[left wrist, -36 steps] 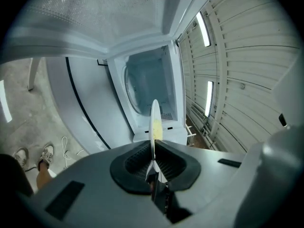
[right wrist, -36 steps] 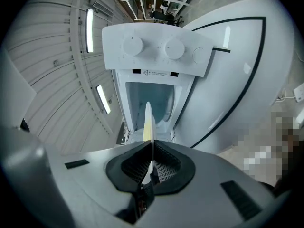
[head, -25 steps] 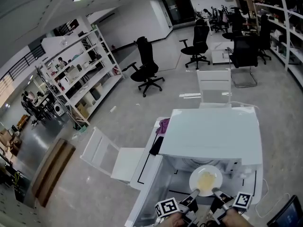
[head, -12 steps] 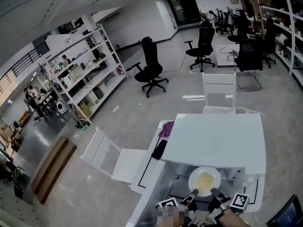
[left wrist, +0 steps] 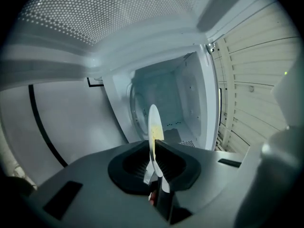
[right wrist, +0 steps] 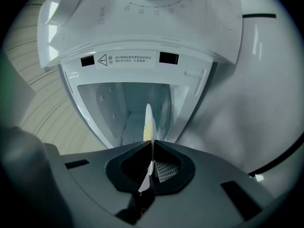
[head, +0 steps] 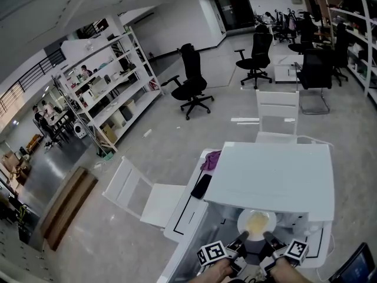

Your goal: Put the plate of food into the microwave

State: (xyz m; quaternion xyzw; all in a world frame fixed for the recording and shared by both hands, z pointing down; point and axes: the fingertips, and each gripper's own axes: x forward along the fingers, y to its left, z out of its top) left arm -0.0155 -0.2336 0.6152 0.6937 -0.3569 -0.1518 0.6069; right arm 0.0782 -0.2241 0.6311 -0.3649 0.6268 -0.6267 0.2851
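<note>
Grey left gripper (left wrist: 154, 145), grey right gripper (right wrist: 151, 142), black-and-white marker cubes (head: 211, 254)

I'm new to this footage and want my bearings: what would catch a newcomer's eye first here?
A white plate of yellowish food, pinched at its near rim by the left gripper and right gripper, is at the mouth of the white microwave, low in the head view. Both gripper views look edge-on along it into the open cavity. Behind, black office chairs dot the grey floor.

White table (head: 184, 216); microwave (head: 272, 174), black phone (head: 201, 186), purple cloth (head: 211, 160) on it
</note>
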